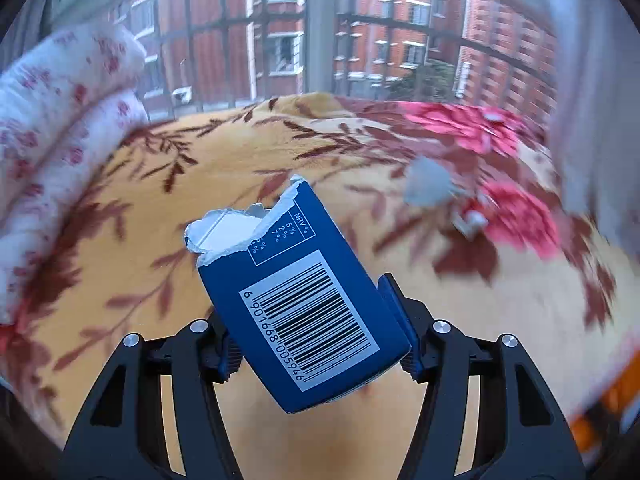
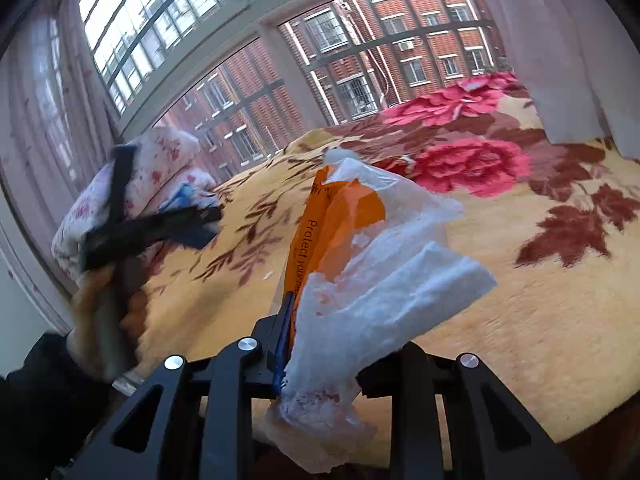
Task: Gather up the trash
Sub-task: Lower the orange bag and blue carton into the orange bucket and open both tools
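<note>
Left gripper [image 1: 316, 344]: my jaws are clamped on a torn blue carton [image 1: 304, 308], one blue pad against each side of its lower half. The carton tilts, its ripped white mouth uppermost and towards the left, its barcode panel facing my camera. It is lifted clear of the bed.

Right gripper [image 2: 320, 360]: my jaws are closed tight on a bundle of soft trash, namely a white tissue [image 2: 384, 292] and an orange-and-white plastic bag [image 2: 340, 216] printed with dark lettering. The tissue spills out to the right of my fingers; the bag stands up behind it.

Carrier: a bed covered by a yellow floral blanket [image 1: 248, 184], brown leaf sprays over most of it, large pink blooms towards its far right corner.

Still on the blanket, left view: a grey scrap [image 1: 428, 182] and a small pale piece [image 1: 472, 222] just beside it, both blurred, near the pink blooms at the right side.

At the blanket's far left edge: a folded white quilt with small red flowers [image 1: 60, 128].

Beyond the bed: a barred window [image 2: 280, 80] and red brick apartment blocks [image 1: 224, 52].

Right view, left side: my other gripper, blurred, in front of the quilt.
</note>
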A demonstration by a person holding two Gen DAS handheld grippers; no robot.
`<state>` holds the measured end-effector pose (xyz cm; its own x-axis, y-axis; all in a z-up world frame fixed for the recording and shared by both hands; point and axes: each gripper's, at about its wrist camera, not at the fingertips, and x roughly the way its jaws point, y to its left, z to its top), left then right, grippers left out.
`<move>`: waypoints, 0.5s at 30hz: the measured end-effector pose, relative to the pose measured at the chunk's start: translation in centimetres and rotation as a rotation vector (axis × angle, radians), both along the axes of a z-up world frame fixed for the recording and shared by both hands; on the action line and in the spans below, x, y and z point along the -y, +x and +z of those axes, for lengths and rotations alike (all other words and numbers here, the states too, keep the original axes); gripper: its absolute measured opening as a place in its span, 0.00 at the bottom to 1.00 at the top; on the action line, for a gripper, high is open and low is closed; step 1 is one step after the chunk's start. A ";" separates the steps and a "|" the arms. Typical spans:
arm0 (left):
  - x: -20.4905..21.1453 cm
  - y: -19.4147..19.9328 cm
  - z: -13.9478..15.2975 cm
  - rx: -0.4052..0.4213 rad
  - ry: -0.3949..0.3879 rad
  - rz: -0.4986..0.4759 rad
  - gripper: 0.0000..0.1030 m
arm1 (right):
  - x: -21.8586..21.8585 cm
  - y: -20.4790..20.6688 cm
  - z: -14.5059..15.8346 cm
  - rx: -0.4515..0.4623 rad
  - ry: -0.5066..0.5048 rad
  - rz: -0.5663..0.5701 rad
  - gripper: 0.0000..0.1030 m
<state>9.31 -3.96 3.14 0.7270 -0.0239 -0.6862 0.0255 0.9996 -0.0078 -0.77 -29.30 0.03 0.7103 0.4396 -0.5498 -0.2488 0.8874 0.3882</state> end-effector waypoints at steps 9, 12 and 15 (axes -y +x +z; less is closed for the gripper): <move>0.3 -12.4 0.3 0.081 0.081 -0.072 0.57 | -3.9 -4.3 2.2 0.035 -0.064 0.053 0.25; 0.4 -15.0 0.0 0.093 0.089 -0.085 0.57 | -4.8 -6.1 2.9 0.054 -0.092 0.066 0.25; 0.5 -17.0 -0.5 0.091 0.076 -0.098 0.57 | -5.5 -8.0 3.2 0.063 -0.114 0.079 0.25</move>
<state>-7.67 -4.45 2.68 0.7833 -0.0483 -0.6198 0.1205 0.9899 0.0752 -8.81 -23.84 3.28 0.7107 0.4327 -0.5547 -0.3407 0.9015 0.2669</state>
